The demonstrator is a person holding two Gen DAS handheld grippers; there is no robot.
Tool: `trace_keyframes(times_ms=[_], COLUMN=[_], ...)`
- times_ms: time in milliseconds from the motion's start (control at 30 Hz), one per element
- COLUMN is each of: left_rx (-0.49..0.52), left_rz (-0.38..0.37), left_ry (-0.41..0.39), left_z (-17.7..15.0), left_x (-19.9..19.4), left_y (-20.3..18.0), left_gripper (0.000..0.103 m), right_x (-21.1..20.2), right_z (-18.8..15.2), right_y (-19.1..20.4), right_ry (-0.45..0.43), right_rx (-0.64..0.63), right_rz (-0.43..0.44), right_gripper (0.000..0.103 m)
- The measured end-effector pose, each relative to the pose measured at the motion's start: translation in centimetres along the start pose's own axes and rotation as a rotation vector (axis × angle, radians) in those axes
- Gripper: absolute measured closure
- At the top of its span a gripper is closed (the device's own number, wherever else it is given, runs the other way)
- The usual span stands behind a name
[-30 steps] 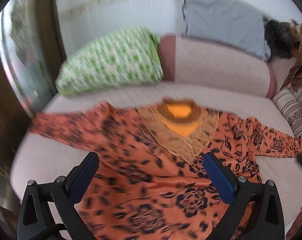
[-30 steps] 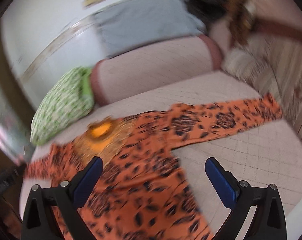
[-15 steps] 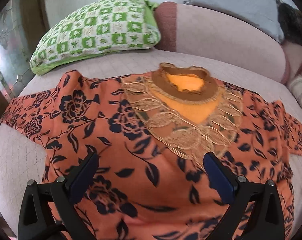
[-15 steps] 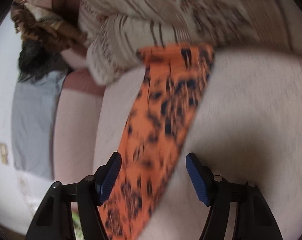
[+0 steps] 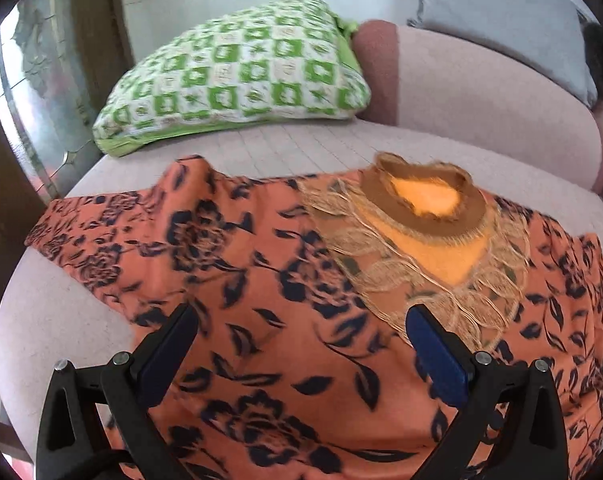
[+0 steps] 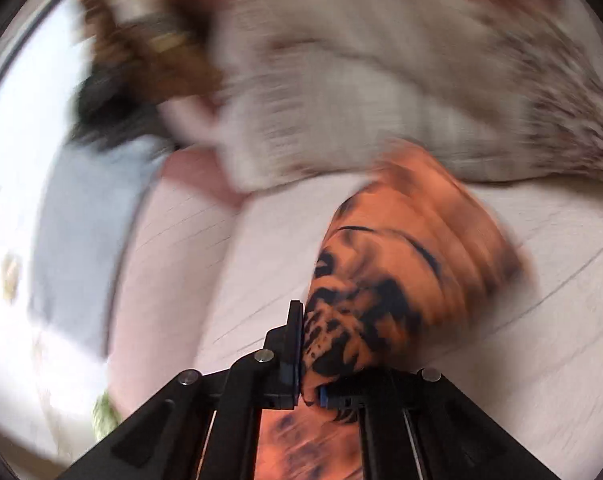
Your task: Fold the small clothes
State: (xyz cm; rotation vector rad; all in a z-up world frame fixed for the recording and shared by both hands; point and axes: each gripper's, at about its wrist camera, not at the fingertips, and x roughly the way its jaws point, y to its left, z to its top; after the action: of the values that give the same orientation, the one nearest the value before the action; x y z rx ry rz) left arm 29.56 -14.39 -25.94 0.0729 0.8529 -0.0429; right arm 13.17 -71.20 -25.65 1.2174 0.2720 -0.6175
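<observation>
right gripper [image 6: 307, 364] clamps a bunched sleeve of the orange floral top [image 5: 285, 304] near the sofa's [image 5: 285, 152] right end; left gripper [image 5: 301, 344] hangs wide open above the garment, spread flat across the seat below a green checked pillow [image 5: 237, 72].

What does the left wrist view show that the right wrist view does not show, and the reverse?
Only the left wrist view shows the garment's brown neckline with its fringe trim, the green checked pillow and the open left gripper above the fabric. Only the right wrist view shows the right gripper shut on a bunched sleeve, and a striped beige cushion. Both show the orange floral garment, the pink sofa and a grey pillow.
</observation>
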Motion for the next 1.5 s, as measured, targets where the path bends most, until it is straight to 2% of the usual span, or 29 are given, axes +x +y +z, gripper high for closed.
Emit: trace_keyframes(times_ms=[133, 300, 467, 533, 633, 700, 733, 767, 800, 900, 1000, 1067, 1100, 1167, 1233, 1300, 1367, 1467, 1500], left_rx=[-0.087, -0.190, -0.283, -0.313, -0.371, -0.413, -0.432, -0.446, -0.461, -0.517, -0.588, -0.621, -0.638, -0.677, -0.700, -0.694, -0.677, -0.682, -0.687], left_rz=[0.000, 0.011, 0.087, 0.132, 0.166, 0.168, 0.177, 0.190, 0.204, 0.246, 0.265, 0.283, 0.289, 0.292, 0.282, 0.282, 0.294, 0.285, 0.278], left_ry=[0.009, -0.005, -0.040, -0.045, -0.029, -0.010, 0.001, 0.008, 0.014, 0.043, 0.071, 0.087, 0.094, 0.110, 0.126, 0.133, 0.136, 0.150, 0.153], left_z=[0.6, 1.4, 2.0, 2.1, 2.2, 2.2, 2.2, 2.1, 2.0, 1.6, 0.9, 0.5, 0.2, -0.2, -0.5, -0.5, -0.2, -0.1, -0.1], left_x=[-0.8, -1.7, -1.9, -1.7, -1.2, -0.9, -0.7, -0.7, -0.6, -0.3, -0.1, 0.2, 0.3, 0.5, 0.7, 0.8, 1.0, 1.3, 1.4], left_y=[3.4, 8.3, 13.9, 16.2, 19.5, 21.2, 22.1, 22.9, 23.6, 25.9, 28.4, 29.8, 30.4, 31.2, 31.4, 31.2, 30.9, 30.9, 30.9], left_gripper=[0.000, 0.000, 0.000, 0.000, 0.000, 0.000, 0.000, 0.000, 0.000, 0.000, 0.000, 0.000, 0.000, 0.000, 0.000, 0.000, 0.000, 0.000, 0.000], right_x=[0.1, 1.8, 5.5, 6.5, 9.1, 8.8, 9.0, 8.4, 7.8, 5.9, 3.7, 4.0, 4.4, 6.4, 8.1, 8.0, 6.3, 3.2, 1.8], right_z=[-4.9, -16.7, -31.0, -36.6, -44.8, -49.9, -51.8, -53.3, -54.3, -54.7, -51.9, -49.7, -48.9, -48.5, -49.4, -51.4, -53.7, -55.4, -56.0], right_y=[9.3, 20.9, 27.8, 28.5, 29.6, 29.6, 29.6, 29.2, 29.1, 29.9, 28.4, 27.9, 27.4, 26.0, 24.5, 25.0, 27.8, 31.4, 32.9], right_ry=[0.118, 0.314, 0.512, 0.577, 0.703, 0.779, 0.822, 0.849, 0.853, 0.847, 0.808, 0.761, 0.751, 0.798, 0.871, 0.923, 0.904, 0.818, 0.773], right_rx=[-0.127, -0.270, -0.321, -0.302, -0.297, -0.332, -0.336, -0.329, -0.339, -0.481, -0.474, -0.453, -0.448, -0.405, -0.311, -0.308, -0.467, -0.675, -0.801], right_rz=[0.199, 0.381, 0.437, 0.442, 0.380, 0.299, 0.293, 0.309, 0.326, 0.391, 0.481, 0.469, 0.442, 0.393, 0.386, 0.451, 0.492, 0.568, 0.589], right_gripper=[0.097, 0.097, 0.097, 0.096, 0.088, 0.049, 0.015, 0.010, 0.010, 0.010, 0.010, 0.013, 0.020, 0.034, 0.035, 0.035, 0.035, 0.033, 0.032])
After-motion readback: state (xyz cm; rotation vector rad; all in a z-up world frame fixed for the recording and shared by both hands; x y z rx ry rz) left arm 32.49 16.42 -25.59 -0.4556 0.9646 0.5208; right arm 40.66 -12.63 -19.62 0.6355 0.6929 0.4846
